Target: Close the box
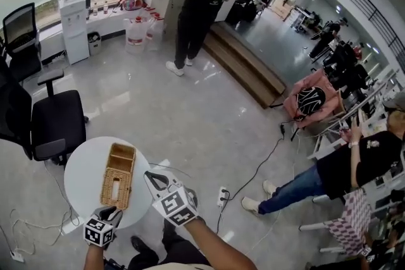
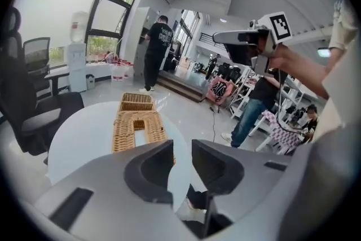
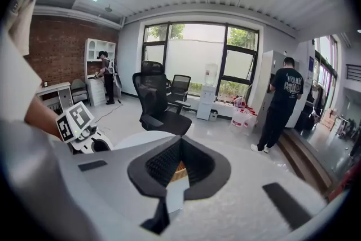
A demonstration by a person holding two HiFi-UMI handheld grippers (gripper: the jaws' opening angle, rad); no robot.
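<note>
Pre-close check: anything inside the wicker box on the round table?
Wicker box: the open far section shows only weave, with nothing in it. The slotted panel covers the rest. White shows through its slot, but it is unclear whether that is table or contents.

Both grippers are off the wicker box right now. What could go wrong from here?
1. The wicker box lies loose on the smooth round table, so a push may slide it instead of closing it.
2. The left gripper has its fingers only narrowly apart with nothing between them, probably too tight to take a wicker edge.
3. The right gripper has its fingers together, so it can only nudge and might snag the weave.
</note>
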